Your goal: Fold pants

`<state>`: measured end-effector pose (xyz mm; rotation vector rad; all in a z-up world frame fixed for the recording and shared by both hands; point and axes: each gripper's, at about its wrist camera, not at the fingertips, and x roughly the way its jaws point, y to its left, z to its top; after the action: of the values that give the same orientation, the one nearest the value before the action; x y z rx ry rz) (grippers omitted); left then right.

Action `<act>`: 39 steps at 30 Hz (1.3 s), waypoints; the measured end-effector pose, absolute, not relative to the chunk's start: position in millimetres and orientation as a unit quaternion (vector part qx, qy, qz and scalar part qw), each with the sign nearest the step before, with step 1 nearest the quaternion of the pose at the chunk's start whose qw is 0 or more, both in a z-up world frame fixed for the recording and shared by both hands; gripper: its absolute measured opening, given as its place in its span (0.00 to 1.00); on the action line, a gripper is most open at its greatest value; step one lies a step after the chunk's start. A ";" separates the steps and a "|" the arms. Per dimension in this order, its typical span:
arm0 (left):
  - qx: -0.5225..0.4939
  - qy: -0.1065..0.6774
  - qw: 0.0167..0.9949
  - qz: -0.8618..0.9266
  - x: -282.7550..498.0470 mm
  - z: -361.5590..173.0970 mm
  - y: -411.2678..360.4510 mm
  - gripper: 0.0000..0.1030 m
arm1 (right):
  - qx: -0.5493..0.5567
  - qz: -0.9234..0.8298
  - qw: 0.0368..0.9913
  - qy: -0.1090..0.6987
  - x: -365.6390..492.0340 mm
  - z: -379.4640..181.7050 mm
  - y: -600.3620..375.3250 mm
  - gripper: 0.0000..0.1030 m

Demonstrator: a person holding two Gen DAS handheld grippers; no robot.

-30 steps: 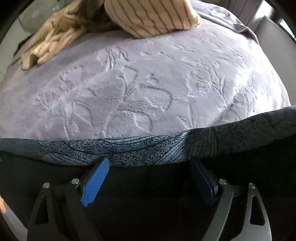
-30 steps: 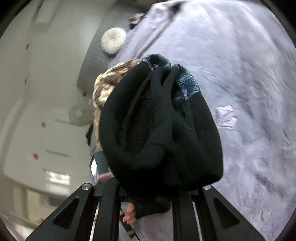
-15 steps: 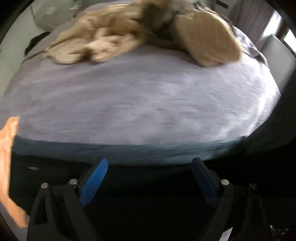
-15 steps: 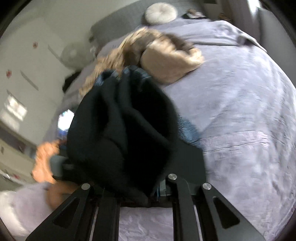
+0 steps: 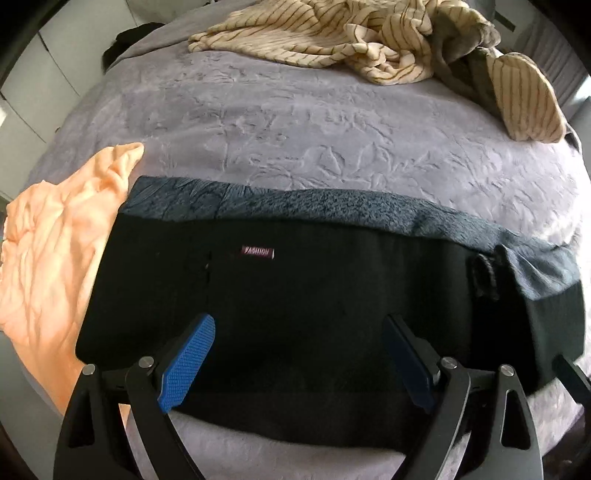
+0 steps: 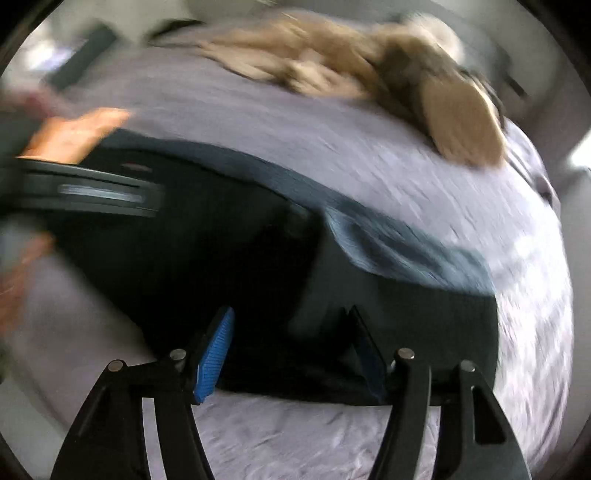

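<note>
Two grippers hover low over the near edge of the bed, and both have their blue-padded fingers spread apart with nothing between them: the left gripper [image 5: 299, 354] sits above the middle of the pants [image 5: 295, 295], the right gripper [image 6: 291, 350] above their right end, though that view is smeared by motion. The pants lie flat across the grey bedspread [image 5: 314, 129] as a wide black band, already doubled over, with a blue-grey patterned strip [image 5: 332, 206] showing along the far edge and a small label [image 5: 258, 252] facing up. They look like thick fleecy knit: soft, limp, fairly light, likely to sag and drag on the plush cover rather than slide. A sound hold would probably be the two near corners or the ends, pinching all layers together so that the stack does not shear apart. Just left of them, touching, lies an orange garment [image 5: 55, 251]. Well beyond, a striped cream heap [image 5: 332, 33] rests at the far side.
</note>
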<state>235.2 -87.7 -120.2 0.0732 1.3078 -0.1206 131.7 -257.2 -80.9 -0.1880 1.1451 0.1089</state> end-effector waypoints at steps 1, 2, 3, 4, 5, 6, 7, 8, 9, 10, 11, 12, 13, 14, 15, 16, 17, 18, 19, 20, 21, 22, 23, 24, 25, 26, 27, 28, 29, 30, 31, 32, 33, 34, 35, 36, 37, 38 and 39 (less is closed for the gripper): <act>0.028 0.609 0.790 -0.067 232.0 -117.7 -87.5 0.90 | -0.078 0.081 0.838 0.533 121.8 -68.3 -259.0 0.66; 0.022 0.610 0.788 -0.081 229.7 -115.0 -90.9 0.90 | -0.048 0.093 0.838 0.535 117.4 -62.9 -268.4 0.66; 0.016 0.612 0.784 -0.098 222.4 -112.0 -93.2 0.90 | 0.011 0.100 0.835 0.540 113.0 -59.4 -288.2 0.66; 0.010 0.616 0.778 -0.123 216.4 -109.9 -99.3 0.90 | 0.083 0.095 0.828 0.546 109.4 -60.1 -312.5 0.66; 0.007 0.618 0.775 -0.136 211.3 -107.0 -105.0 0.90 | 0.170 0.081 0.812 0.552 104.3 -65.7 -342.6 0.66; 0.004 0.622 0.768 -0.156 205.6 -105.8 -115.2 0.90 | 0.229 0.069 0.797 0.554 99.8 -72.6 -360.3 0.66; 0.001 0.625 0.762 -0.167 202.8 -105.4 -123.0 0.90 | 0.314 0.046 0.769 0.556 93.1 -86.6 -391.4 0.66; -0.002 0.629 0.757 -0.179 200.1 -104.8 -132.0 0.90 | 0.364 0.029 0.749 0.553 86.4 -96.9 -410.7 0.66; -0.007 0.633 0.749 -0.196 197.2 -104.7 -145.7 0.90 | 0.408 0.018 0.732 0.545 77.8 -105.4 -425.8 0.66; -0.012 0.635 0.745 -0.207 194.5 -103.6 -154.4 0.90 | 0.445 0.017 0.719 0.533 72.0 -114.1 -441.3 0.63; -0.019 0.636 0.739 -0.220 192.6 -102.7 -166.6 0.89 | 0.456 0.017 0.716 0.528 65.9 -116.0 -443.9 0.62; -0.022 0.637 0.736 -0.229 190.5 -101.0 -173.9 0.86 | 0.469 0.016 0.711 0.523 64.4 -119.7 -449.8 0.62; -0.027 0.637 0.732 -0.241 190.2 -100.4 -184.6 0.83 | 0.486 0.017 0.704 0.517 63.4 -125.4 -455.1 0.62; -0.027 0.638 0.729 -0.247 190.5 -101.1 -192.2 0.83 | 0.498 0.019 0.699 0.513 63.7 -129.1 -458.1 0.61; -0.025 0.640 0.724 -0.255 191.3 -104.2 -203.4 0.82 | 0.515 0.020 0.691 0.508 62.7 -135.5 -460.7 0.61; -0.022 0.644 0.719 -0.262 190.6 -108.5 -212.4 0.81 | 0.532 0.019 0.681 0.502 63.2 -143.4 -463.4 0.61; -0.019 0.648 0.714 -0.265 190.3 -110.5 -218.1 0.69 | 0.542 0.019 0.676 0.499 60.7 -146.4 -466.9 0.61; -0.011 0.657 0.706 -0.265 190.1 -117.1 -224.8 0.55 | 0.555 0.019 0.668 0.495 60.2 -150.3 -470.6 0.60; -0.001 0.669 0.695 -0.262 190.8 -127.4 -231.8 0.49 | 0.570 0.017 0.658 0.493 64.3 -159.1 -473.2 0.53; 0.005 0.676 0.691 -0.256 191.2 -133.9 -235.0 0.47 | 0.578 0.013 0.650 0.494 68.5 -164.8 -476.1 0.31; 0.011 0.678 0.692 -0.246 190.6 -137.7 -236.9 0.45 | 0.581 0.003 0.642 0.501 72.0 -170.9 -478.2 0.17; 0.010 0.678 0.693 -0.243 188.5 -136.7 -236.3 0.44 | 0.577 -0.009 0.634 0.515 74.6 -176.2 -478.9 0.10; 0.010 0.675 0.697 -0.241 186.9 -132.6 -235.4 0.44 | 0.579 -0.008 0.633 0.513 76.4 -178.0 -479.4 0.09; 0.013 0.667 0.705 -0.239 184.2 -125.8 -233.9 0.44 | 0.575 -0.001 0.641 0.509 76.8 -170.2 -476.9 0.08; 0.024 0.653 0.719 -0.237 179.8 -117.6 -231.7 0.44 | 0.566 0.005 0.650 0.507 74.7 -161.9 -474.4 0.07; 0.037 0.642 0.730 -0.234 176.1 -113.0 -229.9 0.45 | 0.556 0.015 0.660 0.505 73.0 -153.2 -469.9 0.05; 0.053 0.632 0.739 -0.226 171.5 -112.5 -227.7 0.45 | 0.553 0.016 0.663 0.505 69.8 -150.1 -467.9 0.05; 0.063 0.633 0.740 -0.218 170.8 -117.3 -226.7 0.46 | 0.553 0.013 0.662 0.506 68.7 -152.6 -463.3 0.05; 0.070 0.640 0.736 -0.210 170.3 -124.7 -226.2 0.57 | 0.553 0.011 0.657 0.512 68.1 -159.8 -458.1 0.04; 0.075 0.645 0.734 -0.200 170.2 -132.3 -224.5 0.67 | 0.552 0.009 0.649 0.524 67.7 -172.0 -452.1 0.04; 0.075 0.645 0.737 -0.189 170.6 -138.1 -223.1 0.71 | 0.547 0.007 0.645 0.534 68.6 -183.3 -447.2 0.04; 0.074 0.645 0.739 -0.180 171.3 -139.9 -222.2 0.78 | 0.544 0.004 0.644 0.538 71.3 -192.9 -443.8 0.04; 0.071 0.645 0.740 -0.174 172.3 -139.3 -221.3 0.78 | 0.549 0.005 0.641 0.536 71.7 -195.6 -444.3 0.04; 0.065 0.644 0.742 -0.175 173.1 -135.8 -220.6 0.78 | 0.552 0.013 0.638 0.537 73.1 -194.1 -446.0 0.04; 0.065 0.642 0.744 -0.176 173.5 -132.4 -220.3 0.78 | 0.548 0.023 0.638 0.540 74.1 -189.5 -447.5 0.06; 0.072 0.636 0.749 -0.173 174.4 -126.1 -220.7 0.78 | 0.535 0.041 0.640 0.550 78.7 -182.7 -448.7 0.07; 0.077 0.631 0.753 -0.171 175.7 -120.9 -220.3 0.78 | 0.509 0.069 0.643 0.568 84.1 -170.1 -449.4 0.13; 0.079 0.624 0.759 -0.169 177.9 -113.6 -219.8 0.78 | 0.479 0.097 0.654 0.578 89.2 -152.5 -452.0 0.20; 0.079 0.620 0.762 -0.168 180.2 -108.4 -220.5 0.78 | 0.456 0.114 0.669 0.575 92.8 -135.7 -456.1 0.23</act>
<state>180.2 -220.5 -108.4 0.1708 1.3489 -0.3653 92.8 -456.1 -135.7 1.0285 1.2972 0.2563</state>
